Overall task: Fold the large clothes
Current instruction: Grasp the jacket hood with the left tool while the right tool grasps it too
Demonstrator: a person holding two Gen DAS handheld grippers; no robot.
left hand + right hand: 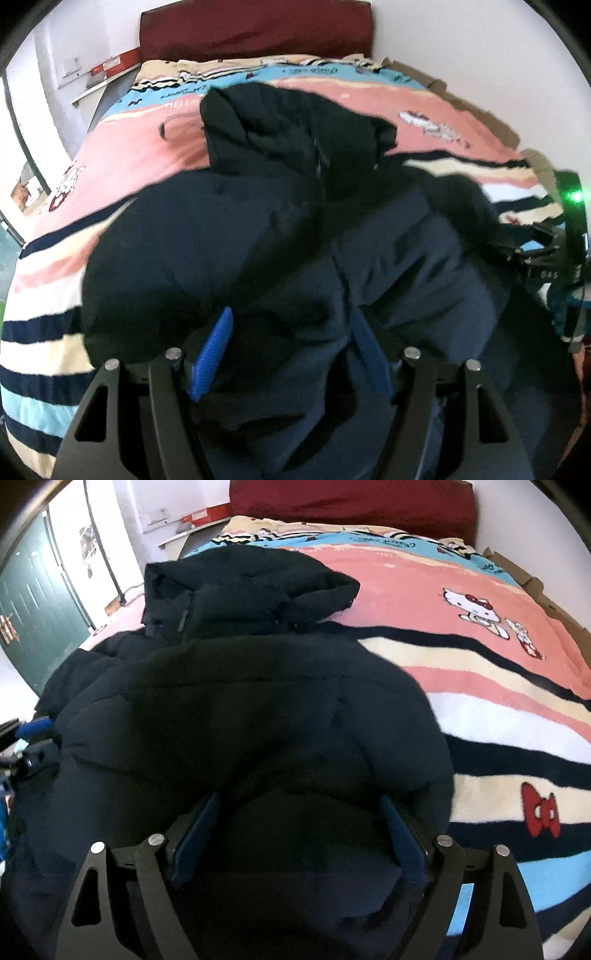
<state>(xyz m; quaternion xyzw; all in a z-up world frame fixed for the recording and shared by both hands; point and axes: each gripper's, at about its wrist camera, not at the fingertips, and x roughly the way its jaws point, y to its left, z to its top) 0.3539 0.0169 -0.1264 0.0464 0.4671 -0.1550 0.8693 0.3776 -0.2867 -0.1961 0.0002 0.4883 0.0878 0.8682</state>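
Partly folded, the dark padded jacket (236, 716) is bunched centre-frame on the bed (480, 686); both grippers' jaws are spread, fabric lying between, grip uncertain.

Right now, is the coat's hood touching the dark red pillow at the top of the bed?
Apart. In the right wrist view, the hood lies on the blanket, with a wide stretch of striped blanket between it and the pillow.

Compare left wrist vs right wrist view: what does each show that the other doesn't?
Left wrist only: the right claw's body with a green light at the frame's right edge.
Right wrist only: a dark green door and a red bow print.
Both: the dark hooded jacket bunched between blue fingers, striped blanket, dark red headboard.
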